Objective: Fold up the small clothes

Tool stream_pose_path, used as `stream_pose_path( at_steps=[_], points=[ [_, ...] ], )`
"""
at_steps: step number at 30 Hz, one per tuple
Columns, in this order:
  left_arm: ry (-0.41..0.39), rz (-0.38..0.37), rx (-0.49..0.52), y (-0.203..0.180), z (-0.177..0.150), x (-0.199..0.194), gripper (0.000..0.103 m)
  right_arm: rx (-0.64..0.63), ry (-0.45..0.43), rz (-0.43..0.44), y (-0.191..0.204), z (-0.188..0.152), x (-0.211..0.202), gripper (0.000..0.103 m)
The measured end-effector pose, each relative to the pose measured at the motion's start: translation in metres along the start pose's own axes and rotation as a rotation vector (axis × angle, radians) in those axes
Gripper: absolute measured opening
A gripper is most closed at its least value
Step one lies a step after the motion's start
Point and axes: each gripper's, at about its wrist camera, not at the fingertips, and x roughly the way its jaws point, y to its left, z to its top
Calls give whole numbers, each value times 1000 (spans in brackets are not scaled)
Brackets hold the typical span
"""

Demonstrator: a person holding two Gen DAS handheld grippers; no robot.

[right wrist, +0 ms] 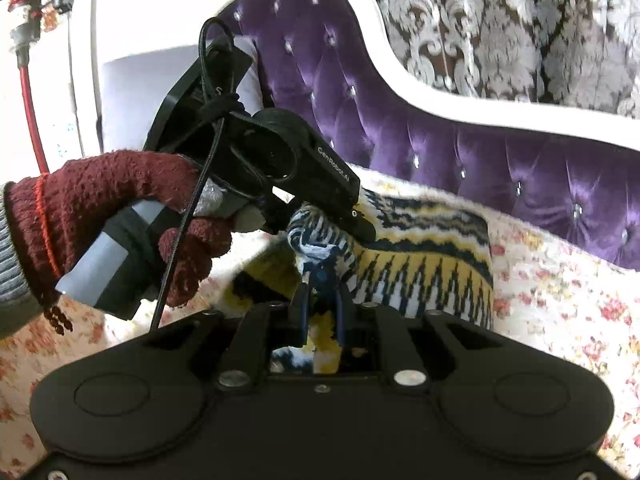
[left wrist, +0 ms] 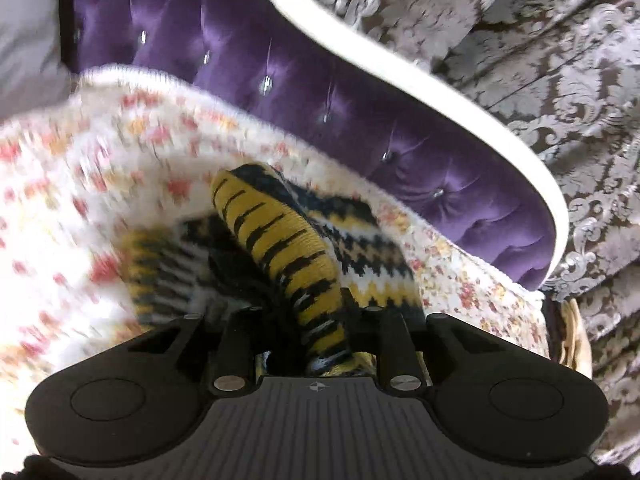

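A yellow, black and white knitted sweater [right wrist: 432, 264] lies bunched on a floral blanket [right wrist: 560, 300]. In the left wrist view its striped sleeve [left wrist: 288, 240] runs straight back between the jaws of my left gripper [left wrist: 320, 336], which is shut on it. The right wrist view shows that same left gripper [right wrist: 362, 226], held by a hand in a dark red knit glove [right wrist: 100, 200], pinching a raised fold of the sweater. Just below, my right gripper [right wrist: 322, 308] is shut on a bunch of the knit, its blue pads [right wrist: 304, 312] pressed close together.
The blanket [left wrist: 60, 200] covers the seat of a purple tufted sofa [right wrist: 440, 140] with a white curved frame [left wrist: 400, 64]. A grey and brown patterned curtain [left wrist: 520, 40] hangs behind. A pale cushion [left wrist: 24, 20] sits at the far left.
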Motion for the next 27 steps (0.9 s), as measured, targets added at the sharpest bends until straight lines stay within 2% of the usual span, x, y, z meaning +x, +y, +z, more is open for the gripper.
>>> stream_pose_path(
  at_steps=[3,5,6,8,10,11,13,14,16,18,20,22,27],
  points=[
    [35,35,45,9,4,3,24,-2,-3,52,15,4,6,20],
    [63,93,17,28,-2,16,33,-13,34,76,28,1,23,20],
    [82,97,6,38,-6,25,36,-11,56,86,31,-3,32,21],
    [53,27,-31,55,-10,28,40,-12,112,110,38,-13,51,27],
    [36,1,-76,64,-10,23,41,-25,147,128,41,-22,61,34],
    [25,9,-76,64,-9,20,47,-30,148,135,41,-25,60,36],
    [-13,100,-36,59,-7,13,60,-26,137,161,37,-26,52,37],
    [-40,186,-8,54,-7,8,68,-20,131,172,34,-26,47,37],
    [-100,323,49,44,-6,-1,70,-9,116,196,27,-27,35,40],
    [-146,372,55,37,-7,-12,70,-3,99,207,24,-27,24,46],
    [-188,359,67,27,-15,-26,71,4,68,210,19,-27,11,54],
    [-195,357,102,16,-23,-32,74,12,25,185,15,-27,-2,62],
    [-176,345,210,-10,-39,-28,74,53,48,115,5,-24,7,63]
  ],
)
